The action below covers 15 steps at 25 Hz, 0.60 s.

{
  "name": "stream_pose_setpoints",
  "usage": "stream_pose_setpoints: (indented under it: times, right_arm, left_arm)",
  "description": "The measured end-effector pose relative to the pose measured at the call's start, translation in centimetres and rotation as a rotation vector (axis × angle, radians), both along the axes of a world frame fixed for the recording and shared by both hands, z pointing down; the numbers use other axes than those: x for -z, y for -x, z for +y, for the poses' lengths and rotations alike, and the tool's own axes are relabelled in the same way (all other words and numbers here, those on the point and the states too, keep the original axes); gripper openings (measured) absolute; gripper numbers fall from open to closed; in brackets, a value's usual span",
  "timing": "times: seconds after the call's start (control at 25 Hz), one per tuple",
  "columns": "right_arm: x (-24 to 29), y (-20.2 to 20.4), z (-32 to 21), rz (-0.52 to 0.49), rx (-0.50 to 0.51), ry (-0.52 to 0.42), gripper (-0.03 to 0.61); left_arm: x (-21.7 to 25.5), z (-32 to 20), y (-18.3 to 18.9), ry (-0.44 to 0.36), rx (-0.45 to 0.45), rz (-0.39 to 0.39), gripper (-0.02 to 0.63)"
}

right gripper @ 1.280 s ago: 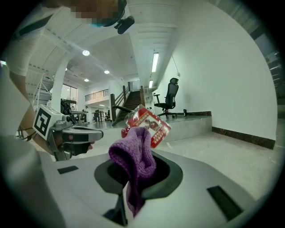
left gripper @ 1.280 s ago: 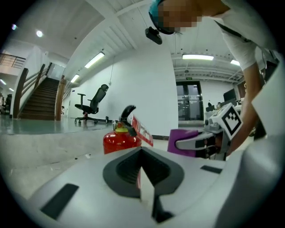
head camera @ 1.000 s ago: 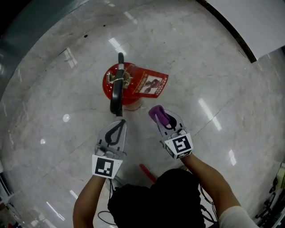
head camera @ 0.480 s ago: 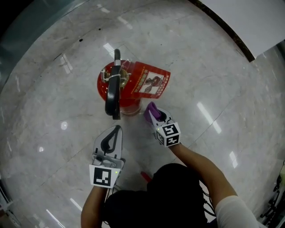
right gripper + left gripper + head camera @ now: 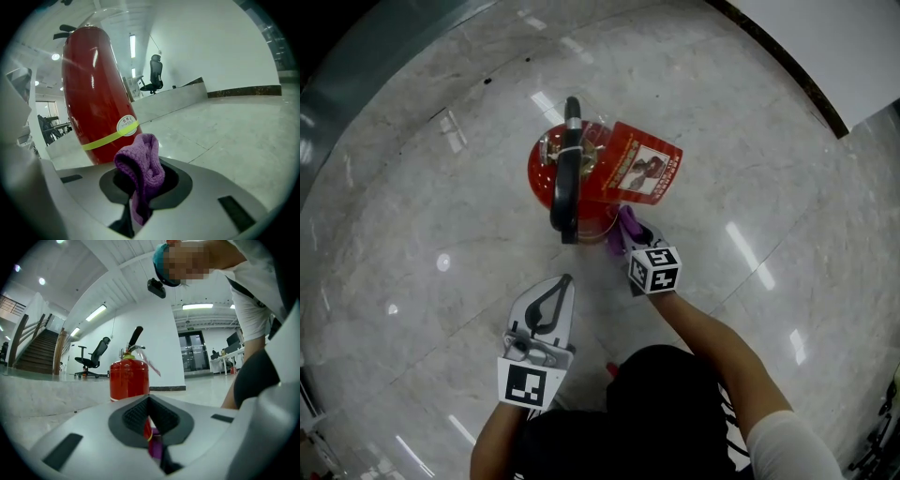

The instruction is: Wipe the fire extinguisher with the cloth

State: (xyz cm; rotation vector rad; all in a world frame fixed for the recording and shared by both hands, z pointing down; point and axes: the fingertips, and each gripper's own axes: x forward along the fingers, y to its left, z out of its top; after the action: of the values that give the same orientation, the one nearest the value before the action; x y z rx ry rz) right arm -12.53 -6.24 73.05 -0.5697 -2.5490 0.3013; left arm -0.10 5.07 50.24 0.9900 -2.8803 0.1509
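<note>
A red fire extinguisher [image 5: 581, 178] with a black handle [image 5: 566, 187] and a hanging red tag [image 5: 645, 172] stands upright on the marble floor. My right gripper [image 5: 623, 225] is shut on a purple cloth [image 5: 622, 231], low against the cylinder's near right side. In the right gripper view the cloth [image 5: 140, 171] sticks up from the jaws just short of the red body [image 5: 93, 93], near its yellow band. My left gripper [image 5: 551, 298] hangs back, shut and empty, pointing at the extinguisher [image 5: 129, 378].
Polished grey marble floor [image 5: 412, 234] lies all round. A dark baseboard and white wall [image 5: 825, 56] run along the upper right. A small red object [image 5: 608, 369] lies on the floor near the person's body. Office chairs [image 5: 93, 359] and stairs stand far off.
My right gripper has moved forward and down with the purple cloth, from beside my left gripper to the extinguisher's lower side. My left gripper has dropped back a little.
</note>
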Motion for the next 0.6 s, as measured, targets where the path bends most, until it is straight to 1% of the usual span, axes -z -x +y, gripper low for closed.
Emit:
stream_pose_setpoints:
  times: [0.08,0.32,0.6]
  right_arm:
    - [0.0,0.0,0.4,0.005,0.0,0.027,0.058]
    - [1.6,-0.1,0.9,-0.02,-0.012,0.147,0.058]
    - [4.8,-0.5,0.8,-0.072,-0.012,0.239,0.058]
  left_arm:
    - [0.4,-0.1,-0.3,-0.002,-0.013,-0.016,0.003]
    - [0.3,-0.7,-0.4,-0.046,-0.022,-0.004,0.003]
    - [0.5,-1.1,-1.0,-0.041,-0.022,-0.014,0.003]
